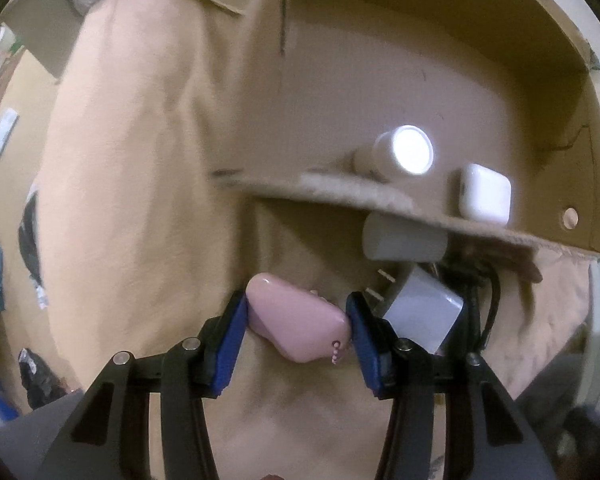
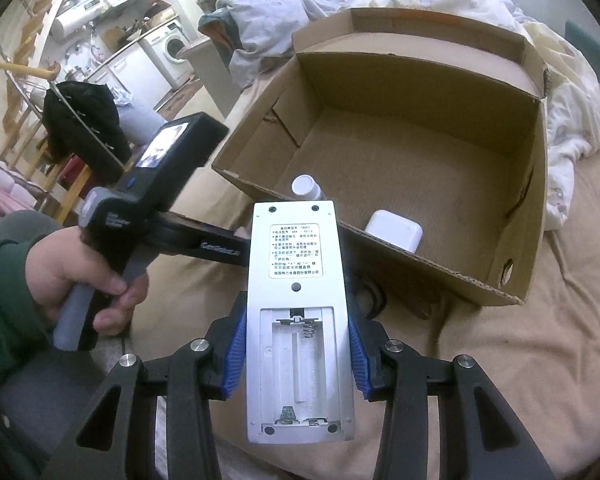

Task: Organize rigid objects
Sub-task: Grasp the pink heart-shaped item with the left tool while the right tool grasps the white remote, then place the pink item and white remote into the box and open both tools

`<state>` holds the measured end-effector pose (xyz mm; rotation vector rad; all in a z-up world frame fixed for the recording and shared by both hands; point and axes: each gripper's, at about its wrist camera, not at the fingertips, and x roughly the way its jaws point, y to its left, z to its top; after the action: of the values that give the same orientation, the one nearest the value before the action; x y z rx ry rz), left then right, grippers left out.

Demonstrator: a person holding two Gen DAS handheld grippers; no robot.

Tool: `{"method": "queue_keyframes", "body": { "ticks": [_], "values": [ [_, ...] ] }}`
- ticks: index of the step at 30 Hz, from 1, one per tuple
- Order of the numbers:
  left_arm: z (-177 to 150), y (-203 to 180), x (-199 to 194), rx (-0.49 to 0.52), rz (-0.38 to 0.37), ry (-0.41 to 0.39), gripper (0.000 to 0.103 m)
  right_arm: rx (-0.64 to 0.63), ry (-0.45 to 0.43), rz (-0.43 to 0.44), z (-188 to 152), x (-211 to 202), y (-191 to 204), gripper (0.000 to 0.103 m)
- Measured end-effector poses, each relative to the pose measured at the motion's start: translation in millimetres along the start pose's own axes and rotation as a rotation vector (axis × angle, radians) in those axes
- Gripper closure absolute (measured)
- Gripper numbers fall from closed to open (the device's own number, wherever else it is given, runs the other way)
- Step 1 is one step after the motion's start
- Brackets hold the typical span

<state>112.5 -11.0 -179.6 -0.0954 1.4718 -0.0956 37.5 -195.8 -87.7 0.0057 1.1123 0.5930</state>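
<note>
White plastic fills the lower centre: the right tongs (image 2: 296, 360) clamp a remote (image 2: 298, 320), long axis pointing ahead at the cardboard box (image 2: 380, 244) above. Left tongs (image 1: 296, 324) grip a pink case (image 1: 296, 320) just short of the box's near wall, seemingly nearer it.

Only readable stuff: the white remote (image 2: 298, 320) has a back label (image 2: 295, 251) of small Chinese print, too tiny to make out. Left tool's handle (image 2: 156, 216) carries blurry white lettering, unreadable.
</note>
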Motion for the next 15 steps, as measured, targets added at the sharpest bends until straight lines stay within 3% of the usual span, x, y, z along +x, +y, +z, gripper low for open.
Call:
{"method": "queue_keyframes", "body": {
  "ticks": [4,8,15],
  "values": [
    [-13.1,-3.2,-29.0,0.02,0.012,-0.04,0.056,0.02,-0.039,0.017,1.2,-11.2,-2.0,0.057],
    [-18.8,-12.3,-74.1,0.071,0.026,-0.149,0.056,0.058,-0.108,0.025,8.3,-29.5,-10.3,0.057],
    [3.7,-30.7,-126.2,0.1,0.016,-0.273,0.056,0.136,-0.172,-0.024,38.2,-46.9,-42.9,0.057]
  ]
}}
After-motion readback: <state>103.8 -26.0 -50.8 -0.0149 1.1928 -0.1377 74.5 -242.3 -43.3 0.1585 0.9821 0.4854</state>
